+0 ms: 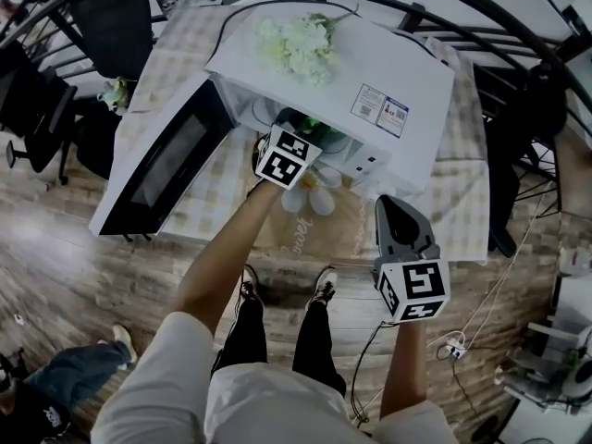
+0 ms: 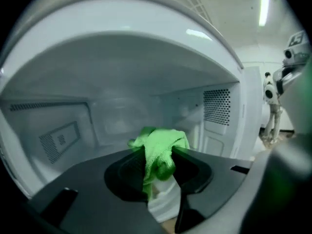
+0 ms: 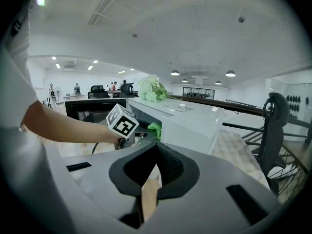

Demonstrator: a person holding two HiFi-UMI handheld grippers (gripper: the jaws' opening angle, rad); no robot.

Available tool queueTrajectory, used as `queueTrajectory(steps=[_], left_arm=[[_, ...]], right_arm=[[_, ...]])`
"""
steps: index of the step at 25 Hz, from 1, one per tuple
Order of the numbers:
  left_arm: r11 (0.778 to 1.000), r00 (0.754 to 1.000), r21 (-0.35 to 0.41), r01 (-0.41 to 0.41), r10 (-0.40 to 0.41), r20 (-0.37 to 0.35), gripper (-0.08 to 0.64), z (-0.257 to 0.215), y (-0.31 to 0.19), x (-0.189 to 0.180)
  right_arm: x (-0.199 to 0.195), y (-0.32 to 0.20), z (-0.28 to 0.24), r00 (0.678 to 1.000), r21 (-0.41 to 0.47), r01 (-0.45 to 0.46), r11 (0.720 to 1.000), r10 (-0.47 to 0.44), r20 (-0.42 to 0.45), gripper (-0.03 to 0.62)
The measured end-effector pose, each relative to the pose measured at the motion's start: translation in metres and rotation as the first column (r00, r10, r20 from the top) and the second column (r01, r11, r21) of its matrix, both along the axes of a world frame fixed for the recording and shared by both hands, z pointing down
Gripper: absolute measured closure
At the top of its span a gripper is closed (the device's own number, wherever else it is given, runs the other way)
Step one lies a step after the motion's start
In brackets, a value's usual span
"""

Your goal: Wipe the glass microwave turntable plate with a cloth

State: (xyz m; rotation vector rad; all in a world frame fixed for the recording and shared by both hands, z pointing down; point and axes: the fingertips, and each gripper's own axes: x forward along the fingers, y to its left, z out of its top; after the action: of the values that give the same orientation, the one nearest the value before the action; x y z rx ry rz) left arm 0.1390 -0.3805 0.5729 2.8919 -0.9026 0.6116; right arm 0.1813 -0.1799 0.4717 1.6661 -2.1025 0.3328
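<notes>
A white microwave [image 1: 370, 81] stands on a checked tablecloth with its door [image 1: 157, 169] swung open to the left. My left gripper [image 1: 301, 141] reaches into the cavity and is shut on a green cloth [image 2: 158, 147], which also shows in the head view as the cloth [image 1: 316, 126]. The cavity walls [image 2: 122, 111] fill the left gripper view. I cannot make out the glass turntable plate, which the jaws and cloth cover. My right gripper [image 1: 394, 206] hangs in front of the table, shut on nothing, and its view shows the microwave [image 3: 185, 121] and the cloth [image 3: 155, 129].
A bunch of white flowers [image 1: 298, 44] lies on top of the microwave. A daisy-shaped item [image 1: 313, 191] sits on the table's front edge. Office chairs [image 1: 111, 26] stand at the left, a dark chair [image 3: 270, 126] at the right, and curved railings [image 1: 518, 35] run behind.
</notes>
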Motion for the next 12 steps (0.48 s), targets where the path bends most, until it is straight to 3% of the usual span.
queueTrajectory(steps=[3, 5, 8, 12], left_arm=[[0.985, 0.989, 0.118, 0.125, -0.133, 0.064, 0.416, -0.011, -0.04, -0.042], [0.973, 0.974, 0.156, 0.171, -0.191, 0.123, 0.416, -0.008, -0.061, -0.066], [0.977, 0.961, 0.121, 0.175, -0.196, 0.197, 0.419, 0.015, -0.079, -0.079], [0.989, 0.95, 0.058, 0.137, -0.148, 0.274, 0.417, 0.043, -0.082, -0.069]], right_arm=[[-0.004, -0.002, 0.004, 1.0, -0.005, 0.012, 1.0, -0.012, 0.003, 0.578], [-0.006, -0.003, 0.006, 1.0, -0.005, 0.017, 1.0, -0.017, 0.012, 0.578], [-0.005, -0.005, 0.011, 1.0, -0.007, 0.012, 1.0, -0.012, 0.023, 0.578], [0.0, -0.008, 0.011, 1.0, 0.002, -0.005, 1.0, 0.005, 0.025, 0.578]])
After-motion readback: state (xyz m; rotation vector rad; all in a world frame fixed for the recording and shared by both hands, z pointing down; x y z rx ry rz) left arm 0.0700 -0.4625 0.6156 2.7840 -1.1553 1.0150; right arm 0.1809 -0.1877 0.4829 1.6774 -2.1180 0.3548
